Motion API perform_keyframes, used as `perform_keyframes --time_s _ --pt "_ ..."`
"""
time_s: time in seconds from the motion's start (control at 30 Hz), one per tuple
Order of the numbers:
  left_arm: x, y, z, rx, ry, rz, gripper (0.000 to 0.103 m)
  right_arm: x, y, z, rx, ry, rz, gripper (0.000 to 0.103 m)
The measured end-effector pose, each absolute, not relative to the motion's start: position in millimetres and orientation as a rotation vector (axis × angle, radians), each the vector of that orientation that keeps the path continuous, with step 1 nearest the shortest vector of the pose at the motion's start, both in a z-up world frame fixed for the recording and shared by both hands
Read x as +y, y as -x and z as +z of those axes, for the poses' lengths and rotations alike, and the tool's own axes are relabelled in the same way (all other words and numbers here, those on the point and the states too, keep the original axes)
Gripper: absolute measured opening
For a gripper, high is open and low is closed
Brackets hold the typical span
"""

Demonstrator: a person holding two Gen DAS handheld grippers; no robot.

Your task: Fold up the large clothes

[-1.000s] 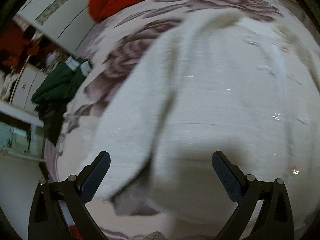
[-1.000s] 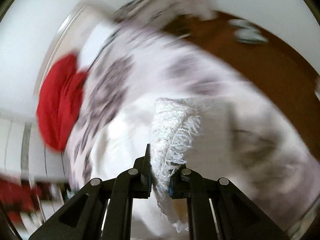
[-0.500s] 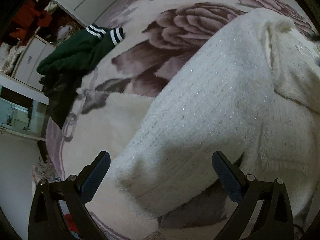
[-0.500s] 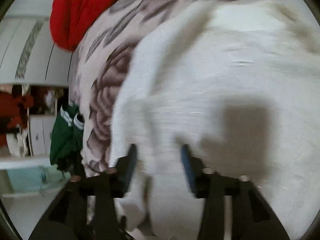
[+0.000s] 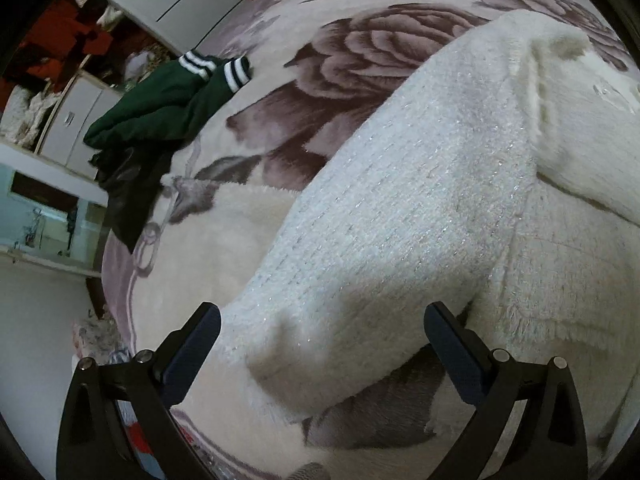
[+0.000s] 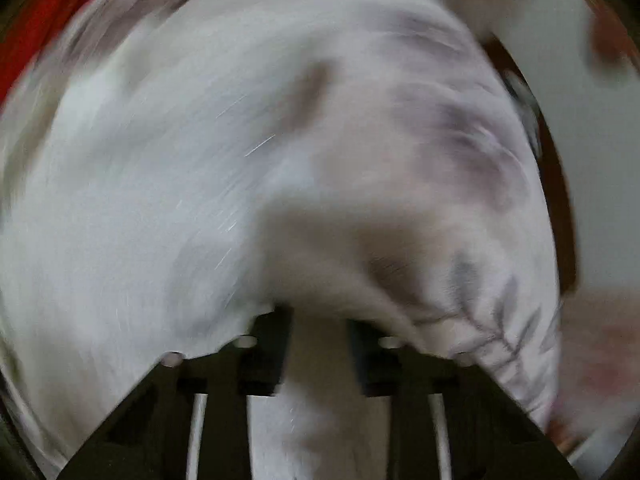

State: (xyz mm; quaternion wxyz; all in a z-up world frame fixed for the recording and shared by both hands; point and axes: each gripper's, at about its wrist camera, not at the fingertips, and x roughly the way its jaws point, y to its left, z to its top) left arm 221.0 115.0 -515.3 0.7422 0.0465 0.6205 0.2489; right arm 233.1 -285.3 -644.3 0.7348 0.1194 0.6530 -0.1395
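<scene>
Evidently mid-fold: the white sweater (image 5: 400, 208) lies on the floral bedspread (image 5: 360, 64), its sleeve end between the wide-open left gripper (image 5: 320, 344) fingers. Right gripper (image 6: 320, 356) — blurred, narrowly parted over cloth; grip uncertain. Next — pinch that sleeve.

Left wrist: looks along my left tool (image 5: 320, 344), close over the white sweater (image 5: 400, 208).
Right wrist: blurred, close on the same sweater (image 6: 200, 160).

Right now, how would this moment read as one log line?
left gripper: open over white sweater sleeve | right gripper: blurred, white fabric between fingers | bed: floral blanket
</scene>
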Motion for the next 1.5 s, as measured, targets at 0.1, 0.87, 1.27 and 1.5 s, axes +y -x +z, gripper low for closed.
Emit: perform_keyframes --time_s 0.1,0.87,1.27,1.5 --pt "122.7 -215.3 -514.9 1.371 -0.053 0.594 0.103 -335.4 -215.9 -657.9 1.389 -0.405 -0.440 0.008" --pt "285.2 -116.1 -553.4 1.028 1.048 0.544 0.010 -147.0 -136.4 -650.4 1.517 -0.488 -0.004 0.053" --pt "414.3 -200.9 -577.3 1.063 0.906 0.525 0.016 -86.3 -174.9 -655.7 1.506 -0.439 -0.057 0.053" --pt "416.5 -155.3 -563.0 1.019 1.040 0.549 0.079 -77.8 -173.6 -652.9 1.428 -0.601 -0.013 0.075"
